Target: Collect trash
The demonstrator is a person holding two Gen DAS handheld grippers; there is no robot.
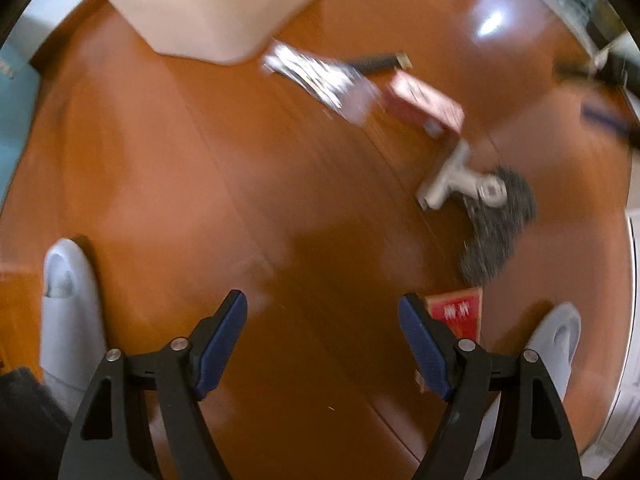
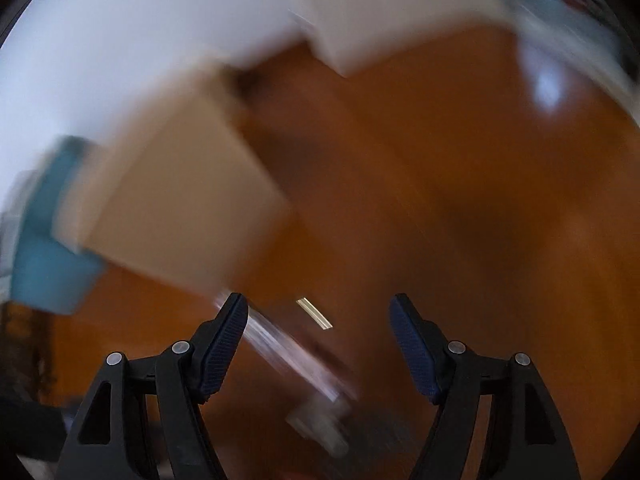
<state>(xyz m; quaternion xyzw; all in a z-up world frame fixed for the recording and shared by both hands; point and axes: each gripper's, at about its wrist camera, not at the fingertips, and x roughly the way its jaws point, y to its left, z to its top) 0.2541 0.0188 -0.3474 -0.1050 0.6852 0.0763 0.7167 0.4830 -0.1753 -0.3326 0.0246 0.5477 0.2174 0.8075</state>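
Note:
In the left wrist view, trash lies on a brown wooden floor [image 1: 200, 180]: a silvery printed wrapper [image 1: 316, 74], a pink-red box [image 1: 424, 104], a small red packet [image 1: 460, 314] by the right finger, a dark grey patch [image 1: 496, 224] under a white clip-like tool [image 1: 460, 180]. My left gripper [image 1: 322, 336] is open and empty above the floor. My right gripper [image 2: 318, 340] is open and empty; its view is badly blurred, with a silvery wrapper [image 2: 288, 352] between the fingers below.
A beige bin or box [image 1: 208, 4] stands at the top left; it shows tan in the right wrist view [image 2: 176, 200] beside something teal [image 2: 48, 256]. White slippers [image 1: 68, 312] sit at both lower sides. A white wall [image 2: 120, 40] is behind.

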